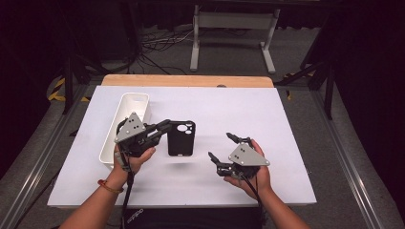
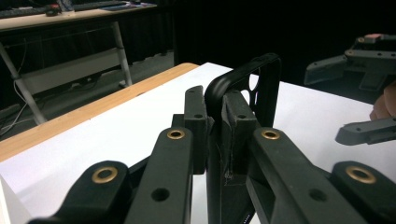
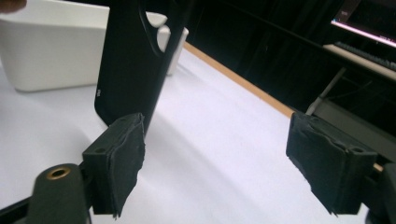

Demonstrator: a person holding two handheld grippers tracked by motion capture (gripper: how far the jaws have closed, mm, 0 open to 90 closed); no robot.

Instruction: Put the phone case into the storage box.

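A black phone case (image 1: pixel 181 138) with a camera cut-out hangs just above the white table sheet (image 1: pixel 267 114). My left gripper (image 1: pixel 165 128) is shut on its left edge; in the left gripper view the two pads clamp the case's rim (image 2: pixel 266 84). My right gripper (image 1: pixel 220 145) sits to the right of the case and apart from it. Its jaws stand wide open with nothing between them. In the right gripper view the case (image 3: pixel 128 70) stands upright beyond the left pad (image 3: pixel 123 154). My right gripper (image 2: pixel 322 107) also shows far off in the left gripper view.
A long white bin (image 1: pixel 129 102) lies at the table's left, just behind my left hand, and it shows again as the bin (image 3: pixel 46 51) in the right gripper view. A wooden table edge (image 1: pixel 186 80) runs along the far side. A metal stand (image 1: pixel 234 28) is on the floor beyond.
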